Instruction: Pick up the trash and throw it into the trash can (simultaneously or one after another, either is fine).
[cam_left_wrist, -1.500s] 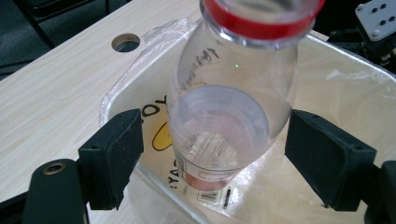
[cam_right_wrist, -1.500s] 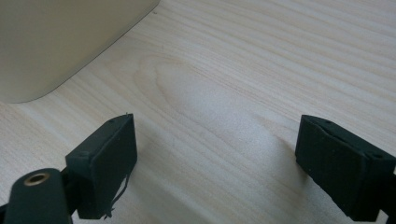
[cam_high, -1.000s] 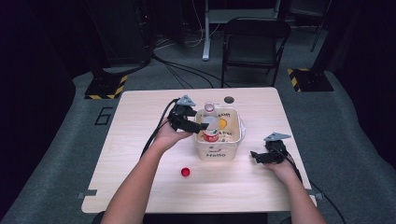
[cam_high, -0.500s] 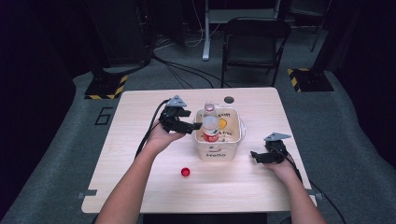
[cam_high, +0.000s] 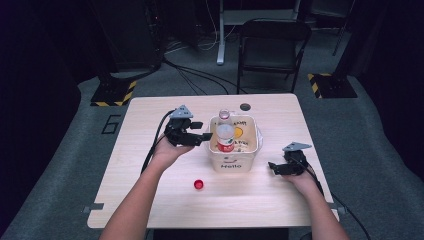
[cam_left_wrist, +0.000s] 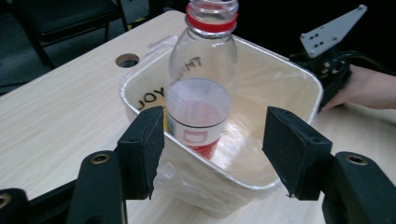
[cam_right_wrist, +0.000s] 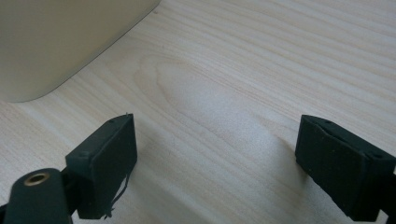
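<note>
Cream plastic formed the tub (cam_high: 234, 162) at the middle of the tabletop (cam_high: 150, 200), and a clear bottle (cam_high: 225, 137) with a red label stood upright inside it, uncapped, its neck rising above the rim. Just left of the tub, the left gripper (cam_high: 204, 136) hung with nothing between its pads; its jaws had just been closing, the bottle well beyond them, probably because the drop was done. A red cap (cam_high: 199, 184) lay in front of the tub, likely next to be dealt with. Right of the tub, the right gripper (cam_high: 272, 166) rested spread wide over bare wood, seemingly waiting.
</note>
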